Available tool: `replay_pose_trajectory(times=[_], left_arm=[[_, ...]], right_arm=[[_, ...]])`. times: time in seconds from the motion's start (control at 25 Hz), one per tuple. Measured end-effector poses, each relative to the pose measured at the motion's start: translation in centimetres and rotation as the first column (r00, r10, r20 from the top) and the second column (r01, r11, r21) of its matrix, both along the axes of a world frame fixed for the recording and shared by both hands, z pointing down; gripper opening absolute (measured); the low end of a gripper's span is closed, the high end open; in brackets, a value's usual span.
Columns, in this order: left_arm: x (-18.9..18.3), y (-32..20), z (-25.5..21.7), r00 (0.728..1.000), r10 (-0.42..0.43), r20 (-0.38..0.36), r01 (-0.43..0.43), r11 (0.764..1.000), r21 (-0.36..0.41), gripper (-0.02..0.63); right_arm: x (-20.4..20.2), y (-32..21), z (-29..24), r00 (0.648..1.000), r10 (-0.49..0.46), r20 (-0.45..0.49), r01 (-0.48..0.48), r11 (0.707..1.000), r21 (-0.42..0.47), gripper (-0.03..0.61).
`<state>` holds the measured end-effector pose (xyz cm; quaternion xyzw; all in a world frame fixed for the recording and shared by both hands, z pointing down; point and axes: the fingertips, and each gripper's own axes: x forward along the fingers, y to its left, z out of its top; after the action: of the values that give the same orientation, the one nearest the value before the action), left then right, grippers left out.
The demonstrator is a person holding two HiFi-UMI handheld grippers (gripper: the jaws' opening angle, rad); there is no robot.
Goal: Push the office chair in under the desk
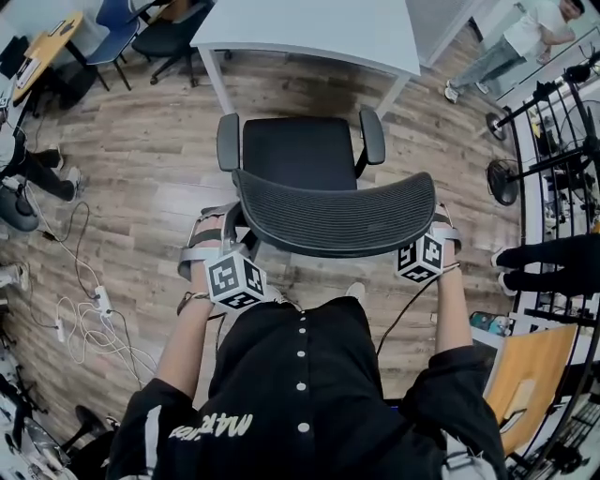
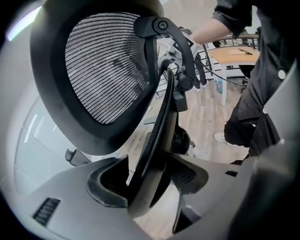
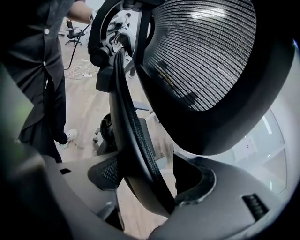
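Observation:
The black mesh office chair (image 1: 298, 150) stands on the wood floor, its seat facing the white desk (image 1: 319, 28) and just short of the desk's front edge. Its curved backrest (image 1: 337, 216) is right in front of me. My left gripper (image 1: 223, 232) is at the backrest's left end and my right gripper (image 1: 441, 232) at its right end. In the left gripper view the backrest rim (image 2: 157, 136) runs between the jaws of the left gripper (image 2: 150, 187), whose pads are against it. The right gripper view shows the same: the right gripper (image 3: 150, 180) clamps the rim (image 3: 129, 126).
Other chairs (image 1: 169, 33) stand at the back left by a wooden table (image 1: 47, 47). Cables and a power strip (image 1: 84, 319) lie on the floor at left. A person's legs (image 1: 553, 262), a fan (image 1: 503, 178) and a rack are at right, a wooden tabletop (image 1: 530, 370) at lower right.

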<state>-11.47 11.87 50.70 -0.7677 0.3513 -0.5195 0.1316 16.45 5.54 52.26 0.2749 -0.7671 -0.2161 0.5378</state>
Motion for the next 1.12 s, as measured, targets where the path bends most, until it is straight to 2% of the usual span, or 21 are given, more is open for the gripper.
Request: replay_pose_trajectory(times=[1.12], left_arm=[[-4.2,-1.7,0.2,0.991,0.135,0.004,-0.135,0.991,-0.022,0.276]], right_arm=[[-3.5,3.0,0.1,0.994,0.105,-0.003,-0.105,0.994,-0.009,0.307]])
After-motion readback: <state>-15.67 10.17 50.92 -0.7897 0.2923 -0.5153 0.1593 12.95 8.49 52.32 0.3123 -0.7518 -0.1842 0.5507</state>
